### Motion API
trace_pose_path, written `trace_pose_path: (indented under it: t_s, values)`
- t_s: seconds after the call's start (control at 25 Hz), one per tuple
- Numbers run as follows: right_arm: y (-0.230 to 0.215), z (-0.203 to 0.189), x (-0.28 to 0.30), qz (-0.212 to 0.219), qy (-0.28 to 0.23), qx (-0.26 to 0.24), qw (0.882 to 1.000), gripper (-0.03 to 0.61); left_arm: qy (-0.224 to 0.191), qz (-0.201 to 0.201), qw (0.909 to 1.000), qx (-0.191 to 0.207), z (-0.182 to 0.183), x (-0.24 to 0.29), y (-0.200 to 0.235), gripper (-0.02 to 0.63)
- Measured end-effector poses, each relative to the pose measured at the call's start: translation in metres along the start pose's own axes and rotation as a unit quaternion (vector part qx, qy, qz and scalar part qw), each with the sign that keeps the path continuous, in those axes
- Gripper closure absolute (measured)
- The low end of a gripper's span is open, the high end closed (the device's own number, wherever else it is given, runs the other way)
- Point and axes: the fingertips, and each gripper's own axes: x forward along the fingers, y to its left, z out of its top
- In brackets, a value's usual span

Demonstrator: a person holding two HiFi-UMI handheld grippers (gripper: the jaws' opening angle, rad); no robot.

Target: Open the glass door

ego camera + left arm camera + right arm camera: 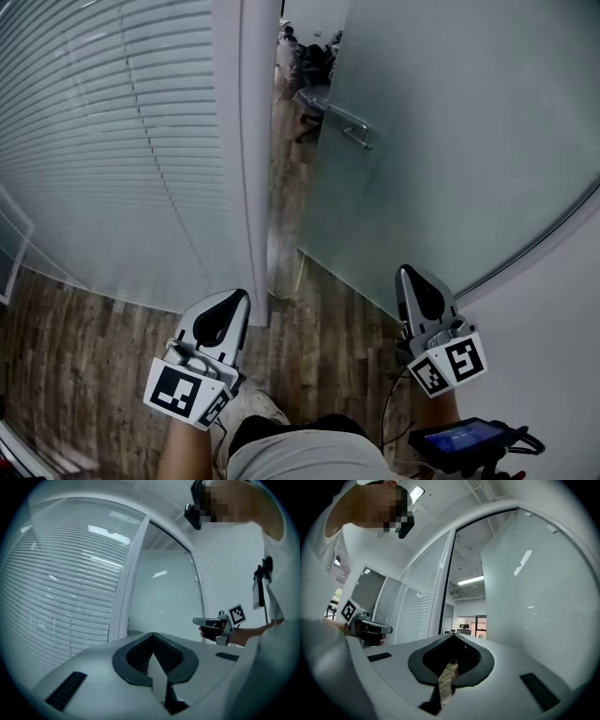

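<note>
The frosted glass door (450,141) stands ajar, swung away from the white frame post (251,141), with a gap between them. Its metal handle (349,126) is on the door's near edge, far ahead of both grippers. My left gripper (236,298) is low at the left, close to the foot of the post, jaws shut and empty. My right gripper (407,274) is low at the right, in front of the door's bottom edge, also shut and holding nothing. In the right gripper view the closed right gripper (453,635) points into the gap, with the door (534,597) to the right.
A glass wall with blinds (112,141) runs left of the post. Through the gap I see an office chair (309,98) on wood flooring (94,347). A white wall (553,309) is at the right. A device with a screen (464,439) hangs by my right side.
</note>
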Motion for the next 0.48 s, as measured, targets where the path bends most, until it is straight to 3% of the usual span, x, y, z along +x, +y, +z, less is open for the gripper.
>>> trace_pose_path:
  t_s: [0.2, 0.48]
  values:
    - [0.012, 0.015, -0.004, 0.013, 0.009, -0.002, 1.0, 0.577, 0.002, 0.018, 0.9998, -0.01, 0.014, -0.012, 0.003, 0.614]
    - [0.013, 0.064, -0.057, 0.041, 0.023, 0.003, 0.999, 0.577, 0.012, 0.031, 0.9994, -0.006, 0.059, -0.034, -0.061, 0.614]
